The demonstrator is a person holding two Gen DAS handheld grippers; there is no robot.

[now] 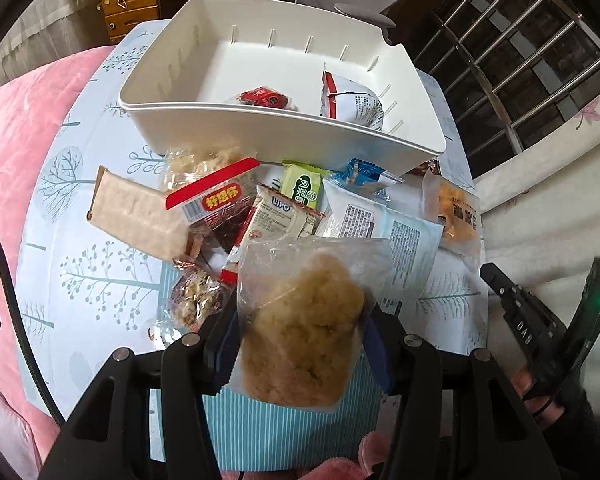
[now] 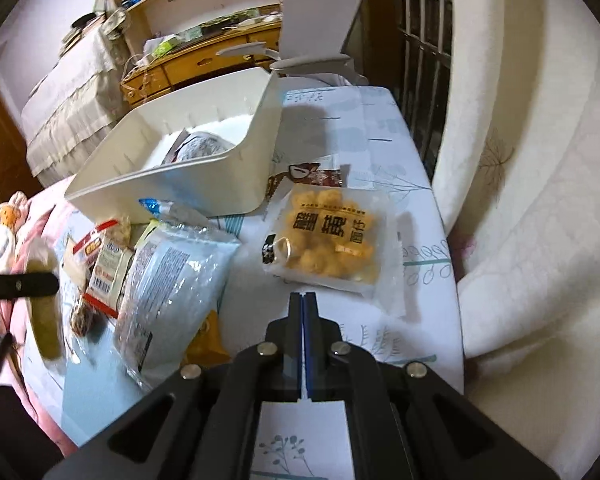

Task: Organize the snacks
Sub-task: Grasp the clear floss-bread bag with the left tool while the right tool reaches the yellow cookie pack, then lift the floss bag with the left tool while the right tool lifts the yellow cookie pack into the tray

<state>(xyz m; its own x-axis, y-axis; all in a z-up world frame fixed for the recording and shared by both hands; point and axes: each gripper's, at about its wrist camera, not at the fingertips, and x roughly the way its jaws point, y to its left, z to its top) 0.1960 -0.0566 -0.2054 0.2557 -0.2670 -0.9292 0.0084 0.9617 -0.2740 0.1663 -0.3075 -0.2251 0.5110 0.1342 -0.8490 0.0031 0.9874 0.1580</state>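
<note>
On the small table (image 1: pixel 100 240) with its pale tree-print cloth, the biggest thing going is the white plastic bin (image 1: pixel 284 128), sitting at the far end with its slotted walls showing. Inside it, two snacks: a small red packet (image 1: pixel 265 98) near the front wall, and a white pouch with a red edge (image 1: pixel 350 100) leaning at the right side.

In front of the bin, touching its near wall, there's the heap of loose snacks. Largest of them, a pale blue bag with printed text (image 2: pixel 180 276), lying flat. To its right and apart from the pile, a clear pack of golden-yellow puffed pieces (image 2: pixel 332 244) lies flat by itself on the cloth. On the left of the heap, a tan wafer-like slab (image 1: pixel 138 216), a red-banded pack (image 1: pixel 216 196) propped over it, a cream sachet (image 1: pixel 278 216), a little green packet (image 1: pixel 302 188) and a blue-and-white wrapper (image 1: pixel 364 172) tucked by the bin.

Now the left gripper (image 1: pixel 300 340): its blue-padded fingers are clamped on a clear bag of crumbly beige snack (image 1: pixel 300 328), lifted above the heap near the table's front edge.

The right gripper (image 2: pixel 304 298), just this side of the yellow pack and not touching it: fingers pressed flat together, nothing between them.
</note>
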